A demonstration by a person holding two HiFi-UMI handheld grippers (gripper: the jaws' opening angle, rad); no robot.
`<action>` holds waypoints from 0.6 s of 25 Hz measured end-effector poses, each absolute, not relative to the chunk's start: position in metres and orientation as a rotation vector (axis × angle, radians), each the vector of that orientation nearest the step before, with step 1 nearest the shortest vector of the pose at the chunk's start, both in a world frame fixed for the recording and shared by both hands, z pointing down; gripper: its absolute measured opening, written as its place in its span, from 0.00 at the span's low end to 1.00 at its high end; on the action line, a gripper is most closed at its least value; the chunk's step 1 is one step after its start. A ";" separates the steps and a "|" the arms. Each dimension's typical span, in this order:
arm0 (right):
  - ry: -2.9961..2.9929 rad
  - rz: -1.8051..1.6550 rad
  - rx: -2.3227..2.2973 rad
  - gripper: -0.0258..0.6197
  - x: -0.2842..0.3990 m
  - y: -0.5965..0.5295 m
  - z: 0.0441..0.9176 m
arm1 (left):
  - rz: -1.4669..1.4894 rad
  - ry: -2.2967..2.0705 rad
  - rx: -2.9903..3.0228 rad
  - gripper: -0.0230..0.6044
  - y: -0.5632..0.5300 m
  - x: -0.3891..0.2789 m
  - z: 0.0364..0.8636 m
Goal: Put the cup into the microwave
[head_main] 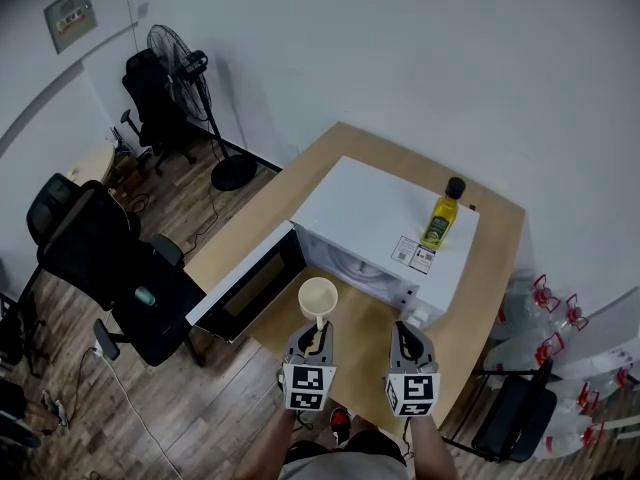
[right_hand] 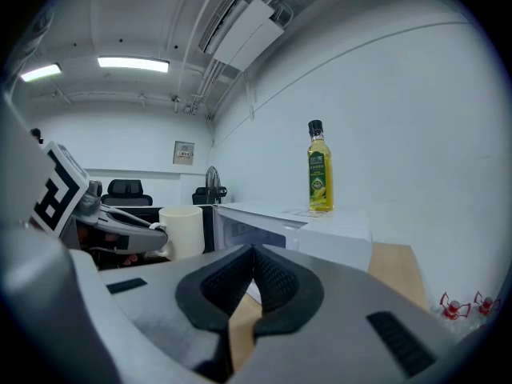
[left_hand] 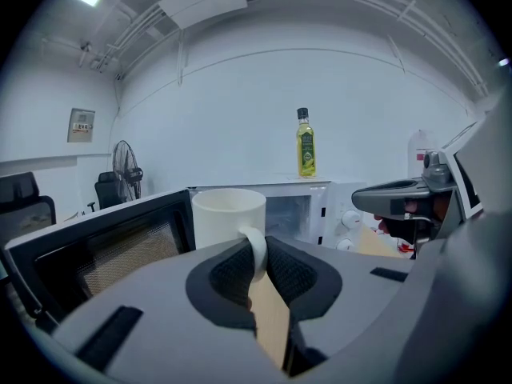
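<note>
A cream ceramic cup (head_main: 318,296) is held off the light wooden table (head_main: 495,258) by its handle, which is clamped between the jaws of the left gripper (head_main: 318,328). It sits just before the white microwave (head_main: 385,218) and beside its swung-open door (head_main: 250,286). The right gripper (head_main: 408,340) is alongside, jaws pressed together on nothing. A black-capped bottle of yellow oil (head_main: 440,216) stands upright on the microwave's top.

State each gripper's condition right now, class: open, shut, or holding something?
Left gripper: shut on the white cup, by its handle.
Right gripper: shut, nothing between its jaws.
</note>
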State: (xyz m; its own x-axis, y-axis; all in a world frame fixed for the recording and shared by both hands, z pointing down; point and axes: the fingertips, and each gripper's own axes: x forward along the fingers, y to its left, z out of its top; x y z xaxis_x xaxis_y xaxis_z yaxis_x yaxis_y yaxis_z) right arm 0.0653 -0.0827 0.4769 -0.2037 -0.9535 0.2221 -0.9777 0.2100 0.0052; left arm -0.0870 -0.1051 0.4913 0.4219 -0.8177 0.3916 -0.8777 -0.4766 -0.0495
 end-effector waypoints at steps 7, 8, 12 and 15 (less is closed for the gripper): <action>-2.306 0.241 1.848 0.07 0.060 -0.109 0.490 | 0.563 -1.480 2.512 0.13 -0.134 -0.082 0.505; -2.307 0.248 1.844 0.07 0.059 -0.113 0.493 | 0.565 -1.475 2.512 0.13 -0.138 -0.080 0.508; -2.306 0.280 1.833 0.07 0.057 -0.127 0.505 | 0.568 -1.458 2.522 0.13 -0.156 -0.073 0.517; -2.309 0.297 1.824 0.07 0.054 -0.137 0.512 | 0.566 -1.442 2.529 0.13 -0.169 -0.069 0.525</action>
